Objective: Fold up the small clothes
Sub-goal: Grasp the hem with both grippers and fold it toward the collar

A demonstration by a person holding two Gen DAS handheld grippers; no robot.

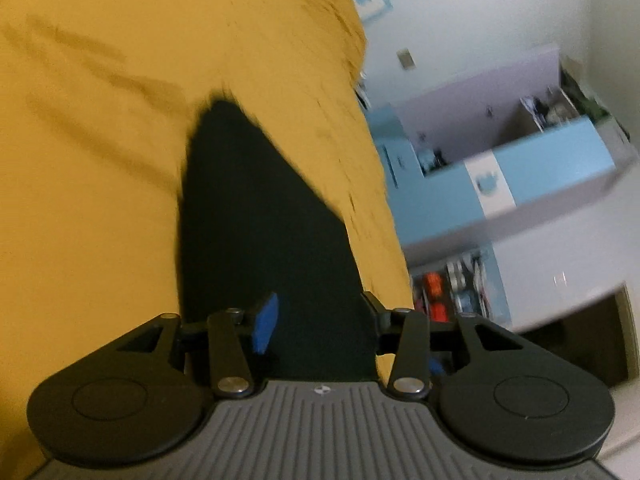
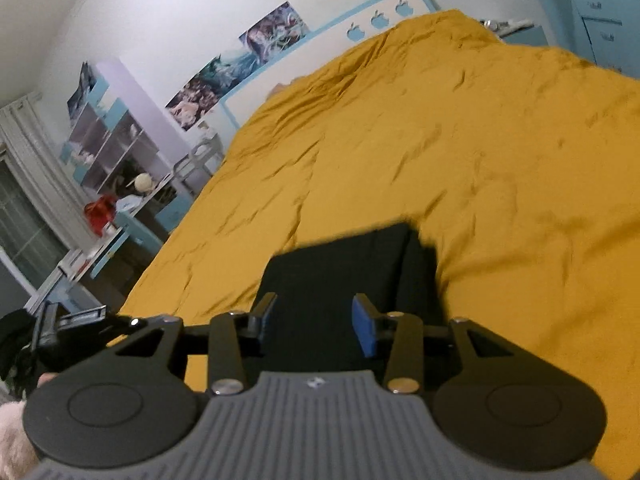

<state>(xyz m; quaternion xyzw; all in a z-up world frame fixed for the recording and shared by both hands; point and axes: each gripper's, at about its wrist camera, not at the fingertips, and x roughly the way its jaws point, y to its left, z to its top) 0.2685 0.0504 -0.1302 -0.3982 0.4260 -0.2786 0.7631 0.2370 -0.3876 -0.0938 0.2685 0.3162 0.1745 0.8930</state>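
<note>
Bedspread (image 2: 460, 152): mustard-yellow woven cloth, matte, creased in long shallow wrinkles, spread over the whole bed and seen in both wrist views (image 1: 100, 200). It takes up most of each picture.

Headboard (image 2: 320, 40): a flat white panel edged in pale blue, with blue apple shapes cut along the top, set against the wall at the far end of the bed.

Shelving unit (image 1: 500, 168): boxy, pale blue and white panels, with open compartments holding small items too blurred to be told apart. It is seen beside the bed in the left wrist view.

Posters (image 2: 240, 68): glossy prints in blue and white tones, fixed in a slanting row on the white wall.

Dark garment (image 2: 348, 280): black cloth, soft and matte, laid flat on the bedspread in a roughly rectangular folded shape with blurred edges. In the left wrist view (image 1: 260, 240) it is seen as a tapering wedge running away from the fingers.

Left gripper (image 1: 316, 320): black linkage arms, grey ribbed body, blue pads. The jaws are held apart at a moderate width above the dark garment, tilted downward; nothing is pinched between them.

Right gripper (image 2: 316, 320): same build, jaws parted somewhat narrower, angled down over the near edge of the dark garment, nothing clamped.
</note>
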